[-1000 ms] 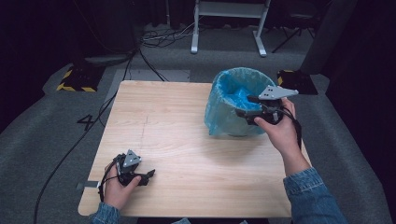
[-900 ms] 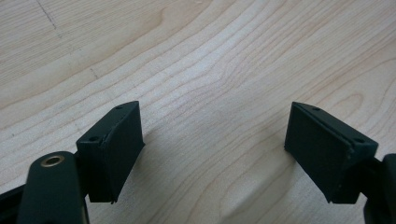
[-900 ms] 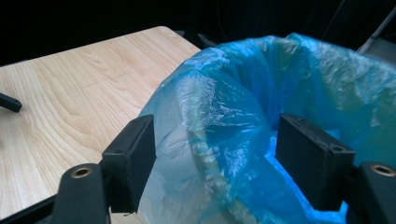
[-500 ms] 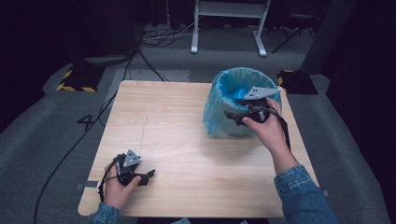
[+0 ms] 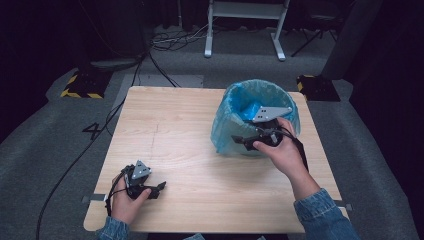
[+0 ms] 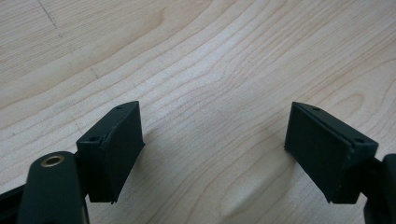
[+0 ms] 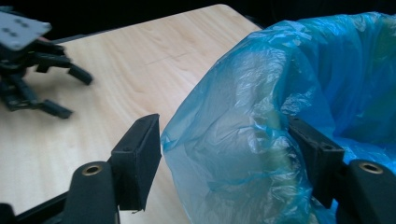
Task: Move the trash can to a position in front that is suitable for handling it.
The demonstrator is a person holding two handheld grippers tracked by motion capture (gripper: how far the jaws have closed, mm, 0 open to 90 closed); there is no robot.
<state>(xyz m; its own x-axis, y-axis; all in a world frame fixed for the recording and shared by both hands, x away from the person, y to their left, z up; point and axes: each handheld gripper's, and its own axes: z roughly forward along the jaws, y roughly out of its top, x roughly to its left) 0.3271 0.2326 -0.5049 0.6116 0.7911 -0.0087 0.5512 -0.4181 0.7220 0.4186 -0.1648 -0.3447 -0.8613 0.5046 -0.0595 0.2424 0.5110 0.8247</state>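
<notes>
A round bin lined with a crinkled translucent blue plastic bag (image 5: 235,125) stands right of centre in the high view, on the far right part of the pale wooden table (image 5: 185,130); the right gripper (image 5: 242,141) sits at the bin's near rim, lower right of the bag; in the right gripper view the bag's folded rim (image 7: 233,154) lies between its black jaws, one outside, one inside the liner; the jaws have just been closing yet stand fairly wide, and whether the pads press the plastic I cannot tell; the left gripper (image 5: 161,188) rests at the lower left of the high view, well apart from the bin, its jaws spread wide over bare wood (image 6: 210,93), holding nothing.
</notes>
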